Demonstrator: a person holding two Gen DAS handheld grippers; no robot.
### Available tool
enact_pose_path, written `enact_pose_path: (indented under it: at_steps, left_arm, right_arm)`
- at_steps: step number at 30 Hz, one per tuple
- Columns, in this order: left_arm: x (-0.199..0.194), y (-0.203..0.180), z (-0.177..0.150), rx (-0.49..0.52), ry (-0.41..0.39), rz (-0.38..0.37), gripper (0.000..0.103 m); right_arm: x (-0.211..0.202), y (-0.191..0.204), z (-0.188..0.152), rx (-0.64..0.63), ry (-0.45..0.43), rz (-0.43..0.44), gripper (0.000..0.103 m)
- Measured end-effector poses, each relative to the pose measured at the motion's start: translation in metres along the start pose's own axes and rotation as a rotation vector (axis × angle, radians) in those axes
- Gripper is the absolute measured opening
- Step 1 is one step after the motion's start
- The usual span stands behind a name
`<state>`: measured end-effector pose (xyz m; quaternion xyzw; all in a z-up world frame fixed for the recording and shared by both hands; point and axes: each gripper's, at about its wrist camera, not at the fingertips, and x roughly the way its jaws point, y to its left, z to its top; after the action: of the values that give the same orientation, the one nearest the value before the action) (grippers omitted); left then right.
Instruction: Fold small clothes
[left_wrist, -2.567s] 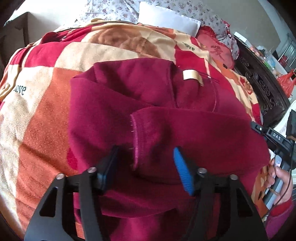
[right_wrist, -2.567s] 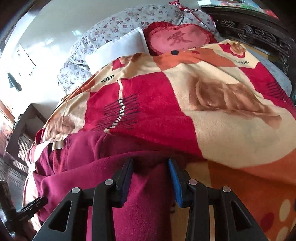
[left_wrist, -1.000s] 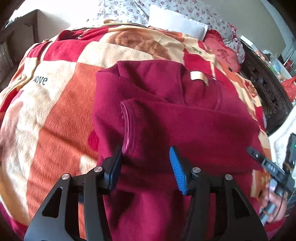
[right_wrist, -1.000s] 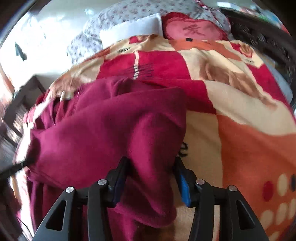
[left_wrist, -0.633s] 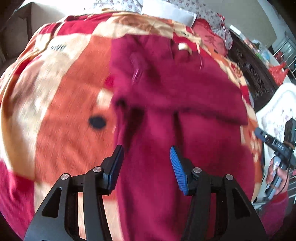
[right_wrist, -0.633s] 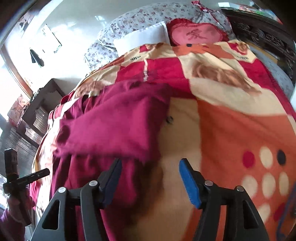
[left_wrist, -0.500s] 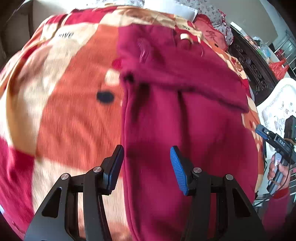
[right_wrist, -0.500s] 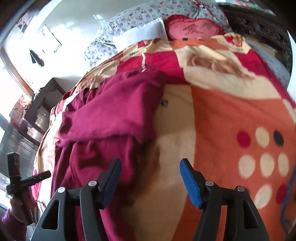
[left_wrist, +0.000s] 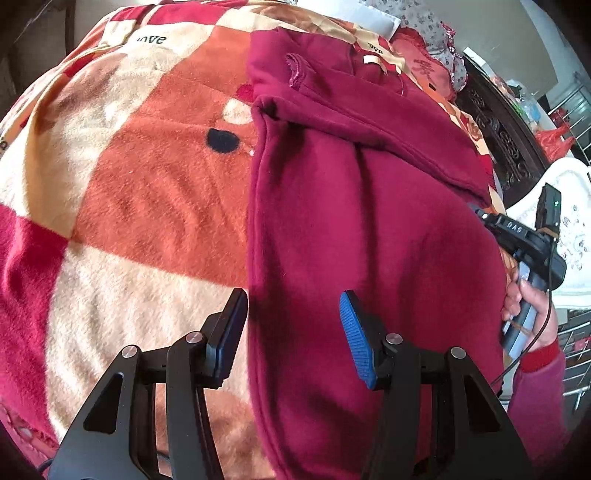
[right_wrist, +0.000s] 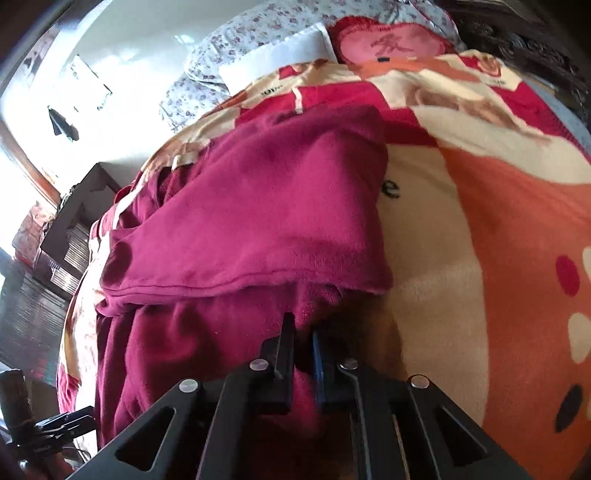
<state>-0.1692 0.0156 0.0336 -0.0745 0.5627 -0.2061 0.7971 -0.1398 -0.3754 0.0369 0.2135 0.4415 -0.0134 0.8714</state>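
The dark red fleece garment lies spread lengthwise on the patterned blanket of the bed, its upper part already folded across into a thick band near the pillow end, while the lower part runs flat toward the cameras. What has changed is on the right side: half a second ago the right gripper stood wide over the garment's right edge, and its jaws have just been closing, so that they now stand pressed together with a pinch of the red fleece between them, just below the folded band. A second ago that gripper was still at the band itself, so it has dropped back to the lower edge and taken hold there. The left gripper has likewise come back from the folded band to the lower part; its jaws stay parted as before, straddling the garment's left edge without pressing on it, one finger over the blanket and the blue pad over the fleece. In the left view the person's right hand grips its tool at the garment's far side. I judge that the cross fold is finished and the next fold, lifting the lower part, is being set up: one side gripped, the other not yet.
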Motion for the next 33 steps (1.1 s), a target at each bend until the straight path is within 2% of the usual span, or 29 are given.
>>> enact_pose_path:
  at_steps: [3,7,9,11,13,14,15,16,17,20,22,23,24,28,33]
  left_arm:
    - [-0.007,0.005,-0.004,-0.015,-0.011,-0.017,0.052]
    - [-0.002,0.008,-0.008,-0.032,0.017,-0.026,0.052]
    - [0.000,0.007,-0.010,-0.033,0.032,-0.026,0.052]
    - [-0.001,0.007,-0.014,-0.029,0.041,-0.035,0.052]
    - [-0.003,0.007,-0.020,-0.020,0.052,-0.036,0.052]
    - [-0.003,0.008,-0.022,-0.018,0.058,-0.037,0.052]
    - [-0.004,0.008,-0.025,-0.016,0.065,-0.041,0.052]
    - [-0.004,0.010,-0.027,-0.017,0.069,-0.045,0.052]
    - [-0.005,0.011,-0.031,-0.021,0.073,-0.050,0.052]
    - [-0.005,0.015,-0.041,-0.031,0.083,-0.065,0.052]
    - [-0.007,0.016,-0.046,-0.028,0.077,-0.084,0.056]
    - [-0.008,0.016,-0.047,-0.033,0.075,-0.105,0.062]
    - [-0.009,0.016,-0.049,-0.045,0.073,-0.130,0.064]
    - [-0.011,0.020,-0.053,-0.074,0.081,-0.167,0.064]
    - [-0.015,0.022,-0.062,-0.081,0.095,-0.204,0.065]
  right_arm:
    - [-0.017,-0.006,0.006,-0.004,-0.055,-0.048,0.006]
    - [0.002,-0.008,0.006,-0.046,-0.003,-0.132,0.006]
    - [0.006,-0.005,0.004,-0.058,0.003,-0.131,0.006]
    - [-0.005,-0.008,0.003,-0.022,-0.002,-0.077,0.007]
    - [-0.024,-0.014,-0.001,0.009,0.011,-0.038,0.012]
    - [-0.033,-0.015,-0.005,0.000,0.011,-0.037,0.025]
    - [-0.040,-0.014,-0.010,-0.011,0.010,-0.039,0.046]
    - [-0.052,-0.015,-0.017,-0.025,0.005,-0.039,0.053]
    - [-0.063,-0.017,-0.024,-0.035,0.001,-0.034,0.055]
    - [-0.091,-0.026,-0.046,-0.046,0.024,-0.023,0.055]
    - [-0.103,-0.033,-0.062,-0.034,0.042,-0.004,0.056]
    - [-0.106,-0.035,-0.070,-0.025,0.056,0.006,0.056]
    - [-0.109,-0.037,-0.078,-0.016,0.074,0.017,0.056]
    - [-0.114,-0.040,-0.106,0.012,0.118,0.062,0.057]
    - [-0.112,-0.040,-0.127,0.026,0.148,0.074,0.061]
